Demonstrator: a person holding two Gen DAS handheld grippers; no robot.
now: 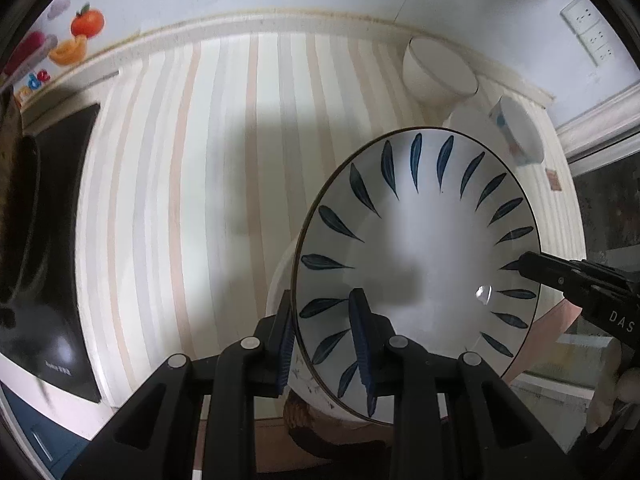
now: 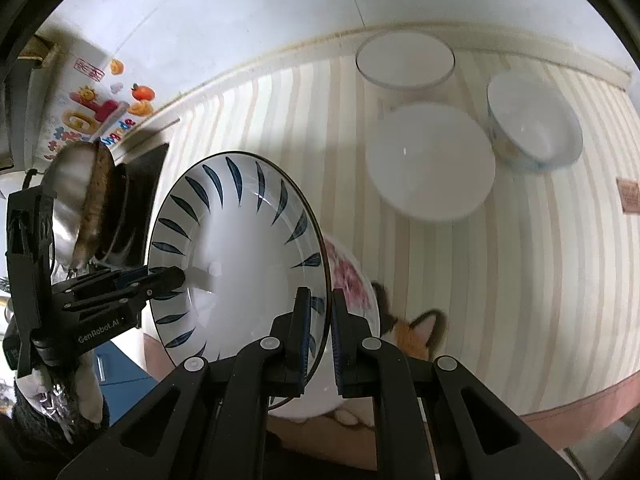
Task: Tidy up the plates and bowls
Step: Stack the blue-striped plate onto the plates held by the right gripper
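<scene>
A white plate with blue leaf marks is held in the air between both grippers. My left gripper is shut on its near rim. My right gripper is shut on the opposite rim of the same plate. Each gripper shows in the other's view: the right one, the left one. A floral plate lies just below the held one. A plain white plate, a glass bowl and a patterned bowl sit at the back right of the striped counter.
A black induction cooktop with a pan stands at the counter's left. The wall with fruit stickers and a socket runs behind. A cat's ear shows at the counter's front edge.
</scene>
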